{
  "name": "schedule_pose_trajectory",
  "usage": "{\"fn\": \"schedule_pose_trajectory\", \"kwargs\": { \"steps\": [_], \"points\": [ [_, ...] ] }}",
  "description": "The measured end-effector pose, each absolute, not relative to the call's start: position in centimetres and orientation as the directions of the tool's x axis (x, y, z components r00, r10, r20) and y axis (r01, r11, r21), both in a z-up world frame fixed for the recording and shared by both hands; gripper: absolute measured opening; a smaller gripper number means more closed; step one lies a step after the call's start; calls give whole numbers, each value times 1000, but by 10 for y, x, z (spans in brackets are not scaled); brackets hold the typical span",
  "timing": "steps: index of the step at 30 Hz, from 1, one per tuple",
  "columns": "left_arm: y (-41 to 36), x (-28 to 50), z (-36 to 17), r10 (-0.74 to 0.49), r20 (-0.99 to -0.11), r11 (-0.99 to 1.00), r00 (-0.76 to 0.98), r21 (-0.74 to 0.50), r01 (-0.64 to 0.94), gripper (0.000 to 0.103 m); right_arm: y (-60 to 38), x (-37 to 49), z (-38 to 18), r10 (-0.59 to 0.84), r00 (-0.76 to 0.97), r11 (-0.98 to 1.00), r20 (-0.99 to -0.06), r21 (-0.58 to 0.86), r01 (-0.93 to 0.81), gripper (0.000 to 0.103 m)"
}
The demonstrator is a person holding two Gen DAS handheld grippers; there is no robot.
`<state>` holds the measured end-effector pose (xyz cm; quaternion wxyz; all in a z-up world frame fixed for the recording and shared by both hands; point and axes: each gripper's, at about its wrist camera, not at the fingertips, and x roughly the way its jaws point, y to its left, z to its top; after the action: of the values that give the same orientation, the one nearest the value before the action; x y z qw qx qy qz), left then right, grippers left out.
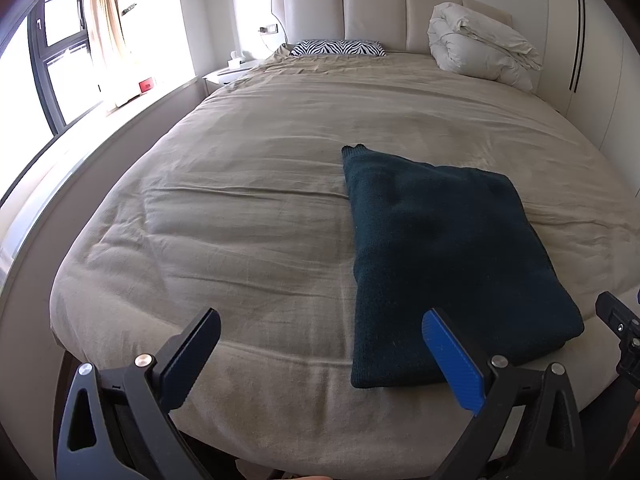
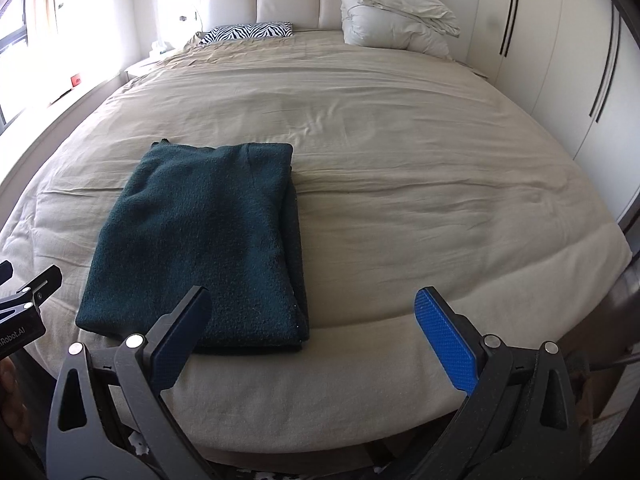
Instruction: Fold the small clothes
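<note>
A dark teal knitted garment point(image 1: 444, 256) lies folded into a flat rectangle near the foot edge of the bed; the right wrist view shows the same garment point(image 2: 204, 248) at lower left. My left gripper point(image 1: 320, 322) hangs open above the foot edge, its right finger over the garment's near corner, nothing between the fingers. My right gripper point(image 2: 312, 300) is open too, its left finger over the garment's near right corner, holding nothing. Each gripper shows at the edge of the other's view.
The beige bedspread point(image 1: 248, 208) covers the whole bed. A bunched white duvet point(image 1: 480, 44) and a zebra-print pillow point(image 1: 338, 48) lie at the padded headboard point(image 1: 372, 8). A window ledge point(image 1: 120, 120) runs on the left, white wardrobe doors point(image 2: 560, 60) on the right.
</note>
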<state>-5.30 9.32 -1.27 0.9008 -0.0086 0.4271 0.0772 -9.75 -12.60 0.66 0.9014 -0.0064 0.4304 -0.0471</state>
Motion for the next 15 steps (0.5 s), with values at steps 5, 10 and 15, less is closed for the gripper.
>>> {"fn": "schedule_pose_trajectory", "kwargs": {
  "steps": [5, 10, 15],
  "points": [
    [93, -53, -13, 132, -771, 988, 623, 51, -146, 103, -126, -98, 6, -90, 624, 995, -776, -51, 80, 103],
    [93, -53, -13, 132, -771, 988, 623, 50, -147, 103, -126, -98, 6, -91, 623, 995, -777, -51, 81, 103],
    [94, -54, -13, 132, -772, 988, 622, 50, -148, 103, -126, -98, 6, -90, 622, 995, -778, -51, 81, 103]
  ]
}}
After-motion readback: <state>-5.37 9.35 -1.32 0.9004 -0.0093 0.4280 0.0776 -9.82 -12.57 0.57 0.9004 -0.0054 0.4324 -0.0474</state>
